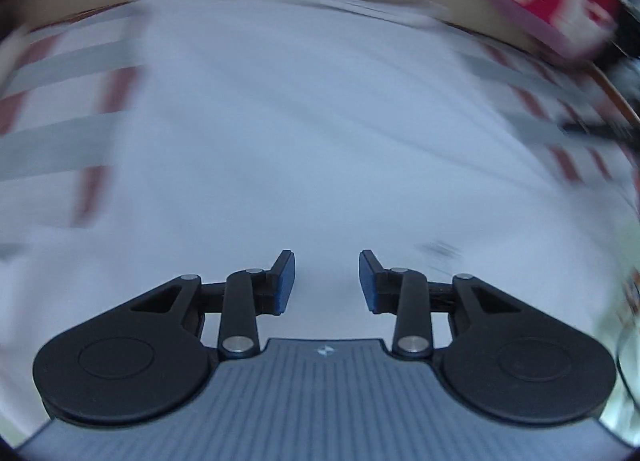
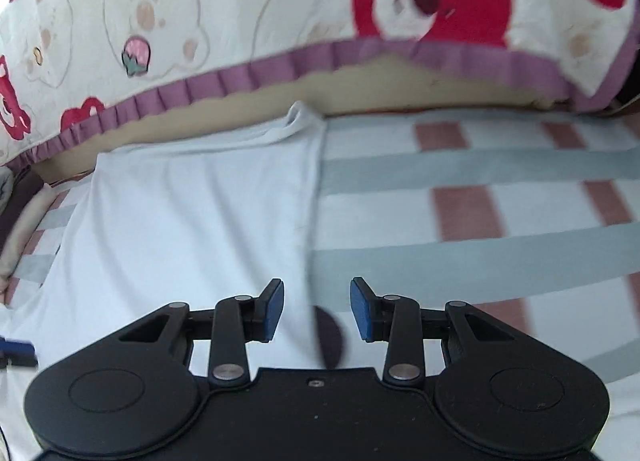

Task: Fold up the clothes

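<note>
Both tongs are open and hold nothing. The left tongs hang over the white shirt. The right tongs sit over its side edge. The shirt lies flat on the striped bed near a pillow. I think the next move is grabbing an edge to fold.

Your left gripper hangs above the pale blue garment, fingers spread, empty; striped sheet either side; view blurred.
</note>
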`<state>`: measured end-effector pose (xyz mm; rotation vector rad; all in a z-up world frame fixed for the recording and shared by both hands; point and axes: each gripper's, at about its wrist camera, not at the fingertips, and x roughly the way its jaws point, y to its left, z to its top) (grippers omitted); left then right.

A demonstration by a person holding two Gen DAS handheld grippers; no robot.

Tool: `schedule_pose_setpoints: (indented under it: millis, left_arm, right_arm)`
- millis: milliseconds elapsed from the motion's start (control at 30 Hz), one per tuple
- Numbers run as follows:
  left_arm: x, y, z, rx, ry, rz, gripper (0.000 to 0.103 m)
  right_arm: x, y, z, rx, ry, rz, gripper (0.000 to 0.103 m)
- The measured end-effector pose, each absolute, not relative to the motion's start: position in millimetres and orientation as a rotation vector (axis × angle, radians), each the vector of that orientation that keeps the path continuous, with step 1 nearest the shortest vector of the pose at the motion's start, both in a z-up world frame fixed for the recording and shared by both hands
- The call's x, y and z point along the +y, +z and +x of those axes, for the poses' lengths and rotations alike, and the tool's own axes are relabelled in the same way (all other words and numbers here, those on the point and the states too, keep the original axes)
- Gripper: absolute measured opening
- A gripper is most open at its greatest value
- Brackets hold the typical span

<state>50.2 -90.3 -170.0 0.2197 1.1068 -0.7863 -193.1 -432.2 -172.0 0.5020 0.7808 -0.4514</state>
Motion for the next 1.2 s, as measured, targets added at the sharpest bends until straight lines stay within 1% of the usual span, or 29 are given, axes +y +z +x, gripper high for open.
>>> schedule_pose_setpoints:
  millis: [33,100,200,267,333,433,500,667,733,833,967,1033,1133,1167,1200]
  left_arm:
    - [-81,-172,69,1.106,-0.739,0.208,0.034]
    - [-69,-175,100,1.068,-0.652,0.216,0.034]
    - [-69,-183,137,1.024,-0.595,0.223,0.034]
    - [-75,-192,157,1.05,-0.59,0.184,0.034]
    - [-84,-202,172,1.075,-0.598,0.161,0.033]
    - [-93,-215,185,1.081,-0.59,0.168,0.032]
    - [-94,-222,187,1.069,-0.596,0.145,0.032]
    - [-83,-215,178,1.036,-0.659,0.056,0.031]
    - [-84,-216,178,1.021,-0.665,0.057,0.031]
    - [-83,-219,177,1.007,-0.672,0.056,0.031]
    - [-78,-220,176,1.006,-0.695,0.027,0.031]
    - [-77,-220,177,1.004,-0.706,0.021,0.031]
    - [-78,-220,178,1.006,-0.726,0.031,0.031]
    - [-79,-220,177,1.005,-0.732,0.039,0.031]
    - [-79,-219,175,1.003,-0.736,0.052,0.031]
  right_arm:
    - [-430,-176,-184,0.796,-0.44,0.514,0.025]
    - [-428,-181,-167,0.829,-0.436,0.502,0.01]
    - [-425,-186,-145,0.858,-0.459,0.478,0.011]
    - [-424,-188,-133,0.878,-0.471,0.467,0.011]
    - [-424,-189,-121,0.899,-0.482,0.456,0.017]
    - [-423,-190,-102,0.93,-0.49,0.435,0.018]
    - [-420,-192,-93,0.949,-0.474,0.402,0.018]
    - [-413,-216,-81,1.012,-0.496,0.276,0.026]
    - [-409,-223,-80,1.005,-0.5,0.228,0.029]
    - [-412,-225,-84,0.959,-0.514,0.241,0.034]
    - [-416,-227,-91,0.909,-0.544,0.295,0.035]
    - [-414,-229,-91,0.908,-0.579,0.298,0.041]
    - [-412,-232,-91,0.891,-0.582,0.282,0.041]
    - [-411,-233,-91,0.885,-0.577,0.266,0.037]
    - [-410,-232,-89,0.883,-0.579,0.241,0.003]
